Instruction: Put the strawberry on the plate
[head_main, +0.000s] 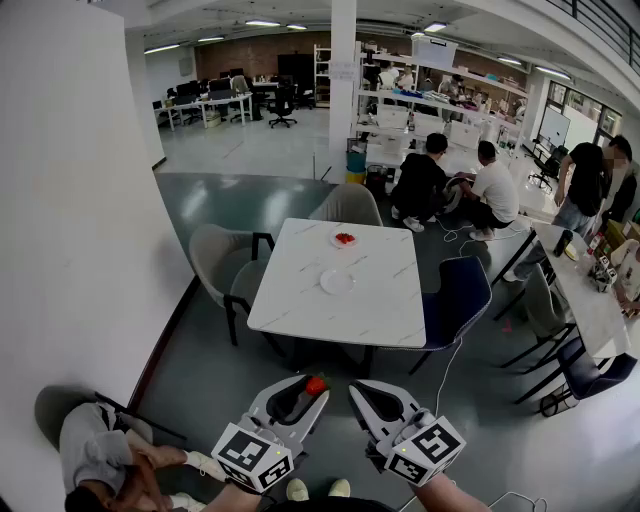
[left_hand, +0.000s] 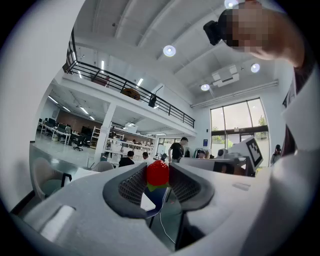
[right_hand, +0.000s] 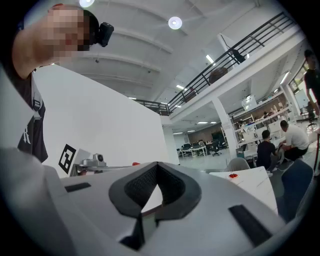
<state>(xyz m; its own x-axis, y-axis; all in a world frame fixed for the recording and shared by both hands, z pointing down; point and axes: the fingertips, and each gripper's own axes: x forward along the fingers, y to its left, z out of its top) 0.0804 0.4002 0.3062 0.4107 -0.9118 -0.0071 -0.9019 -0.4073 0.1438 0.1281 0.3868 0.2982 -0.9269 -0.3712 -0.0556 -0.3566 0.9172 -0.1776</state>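
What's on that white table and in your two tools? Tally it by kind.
Plates: 2, near plate bare, far plate bearing red fruit too small to count.
Strawberries held: 1, strawberry in left gripper.
Grippers: 2, right gripper empty.
Total: 5.

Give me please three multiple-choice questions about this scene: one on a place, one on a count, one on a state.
1. Where is the strawberry? A on the floor; B in the left claw; C on a chair.
2. How many plates lie on the white table? A two; B one; C four.
3. The nearer plate is: A broken; B full of fruit; C empty.
Answers: 1 B, its pads press it; 2 A, one nearer, one farther plate with red pieces; 3 C, its white face is bare.
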